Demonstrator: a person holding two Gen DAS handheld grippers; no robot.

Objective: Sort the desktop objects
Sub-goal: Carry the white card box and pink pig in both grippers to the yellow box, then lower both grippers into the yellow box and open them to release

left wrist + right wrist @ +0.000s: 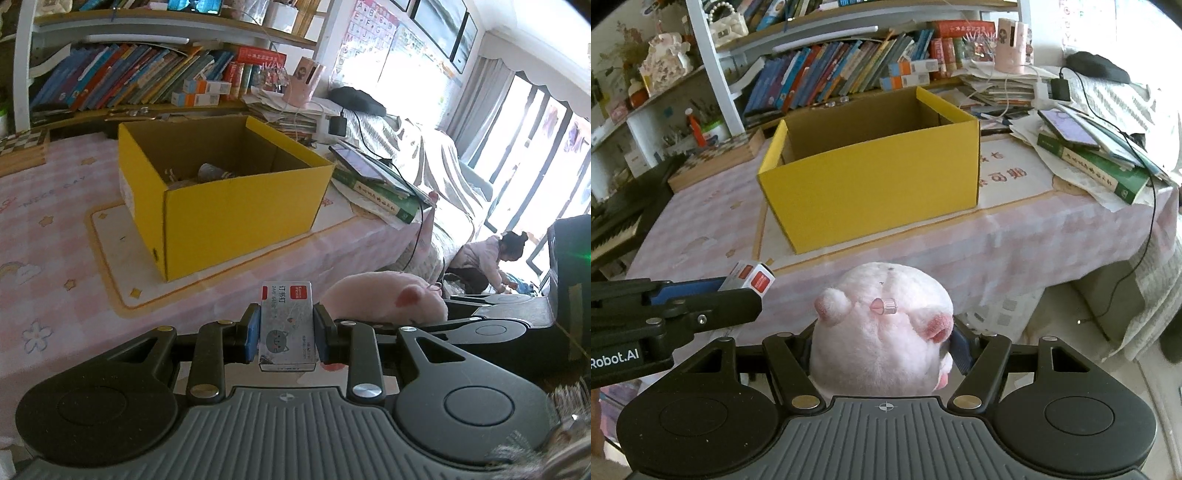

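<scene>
My left gripper (286,334) is shut on a small grey staple box (286,325) with a red label and a cat drawing; the same staple box (750,280) shows at the left of the right wrist view. My right gripper (882,350) is shut on a pink plush toy (881,328) with pink ears; that plush toy (388,301) lies just right of the left gripper. Both hang before the near edge of the table (66,236). An open yellow cardboard box (225,184) stands on it, with a few items in its bottom; the yellow box (871,177) is ahead.
A green book (1097,177) with a tablet (1067,129) and cables lies at the table's right edge. Shelves of books (831,77) stand behind the table. A chequered wooden box (716,162) sits back left, a keyboard (613,225) far left. A person (487,262) crouches on the floor at right.
</scene>
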